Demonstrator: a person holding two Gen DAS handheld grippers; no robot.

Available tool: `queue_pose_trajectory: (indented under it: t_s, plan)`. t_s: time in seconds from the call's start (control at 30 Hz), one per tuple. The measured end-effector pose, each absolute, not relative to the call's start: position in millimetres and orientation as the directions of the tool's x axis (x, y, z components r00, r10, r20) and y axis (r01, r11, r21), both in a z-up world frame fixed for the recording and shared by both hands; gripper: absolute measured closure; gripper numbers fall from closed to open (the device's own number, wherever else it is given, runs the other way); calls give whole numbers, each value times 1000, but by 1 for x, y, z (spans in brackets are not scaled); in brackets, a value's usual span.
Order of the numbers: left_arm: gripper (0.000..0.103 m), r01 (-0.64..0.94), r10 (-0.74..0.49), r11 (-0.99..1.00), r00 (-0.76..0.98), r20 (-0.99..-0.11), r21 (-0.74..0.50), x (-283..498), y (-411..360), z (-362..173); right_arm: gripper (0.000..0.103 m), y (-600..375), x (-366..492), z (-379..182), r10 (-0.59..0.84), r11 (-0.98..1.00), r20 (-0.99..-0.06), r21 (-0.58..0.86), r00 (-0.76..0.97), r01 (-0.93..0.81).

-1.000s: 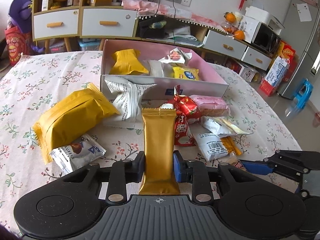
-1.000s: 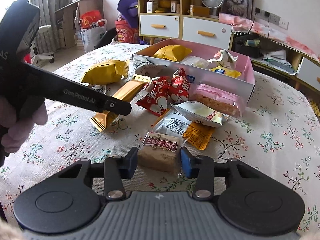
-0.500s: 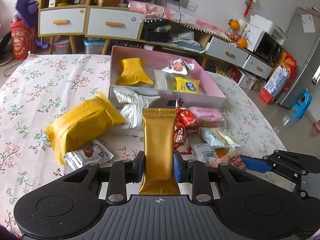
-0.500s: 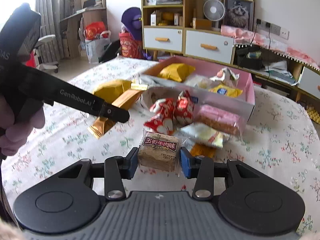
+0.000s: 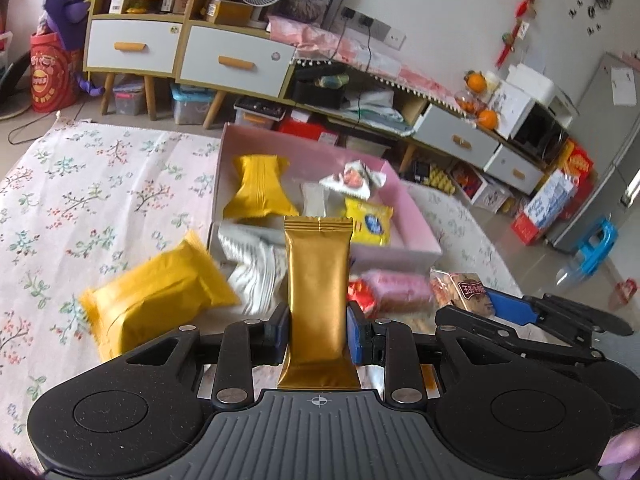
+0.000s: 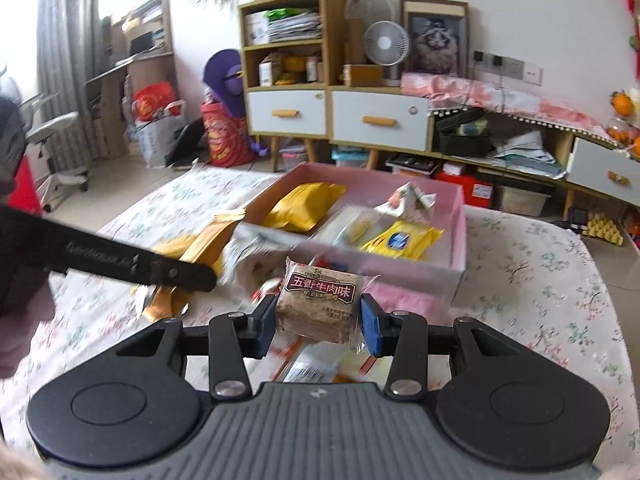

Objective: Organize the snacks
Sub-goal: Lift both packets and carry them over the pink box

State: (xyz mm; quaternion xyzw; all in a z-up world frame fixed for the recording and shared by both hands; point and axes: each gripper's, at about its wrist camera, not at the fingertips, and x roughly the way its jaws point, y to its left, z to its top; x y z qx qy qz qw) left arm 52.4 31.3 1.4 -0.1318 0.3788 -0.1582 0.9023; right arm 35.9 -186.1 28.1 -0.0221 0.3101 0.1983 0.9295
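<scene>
My left gripper (image 5: 318,330) is shut on a long gold snack bar (image 5: 318,292), held above the table just in front of the pink box (image 5: 416,220). My right gripper (image 6: 318,320) is shut on a brown wrapped pastry with a dark red label (image 6: 316,304), also lifted, near the box's front wall (image 6: 400,276). The box holds a yellow pack (image 5: 260,192), a white packet, a small yellow-blue pack (image 6: 400,240) and a crumpled wrapper (image 6: 408,200). The right gripper and pastry (image 5: 468,292) show at the right of the left wrist view.
Loose snacks lie on the floral tablecloth (image 5: 80,200) in front of the box: a big yellow pack (image 5: 160,292), a white crinkled pack (image 5: 256,268), a pink pack (image 5: 396,288) and red wrappers. Cabinets and shelves (image 6: 340,112) stand behind the table.
Both grippers have risen from the table with their snacks and moved toward the pink box. The pastry has left the tablecloth.
</scene>
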Motion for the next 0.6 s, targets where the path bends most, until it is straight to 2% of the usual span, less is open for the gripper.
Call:
queue_pose_trajectory:
  t_s: [0.33,0.6]
  plan:
    - [77,103,-380,899,668,-640,-426,98,25,1,63,-199,85,22,281,959,-600,145,749,-244]
    - [77,116,-400,893,648,-648,-436,146,15,-4,63,-196,111,12,255,967,-614,155,747,-202]
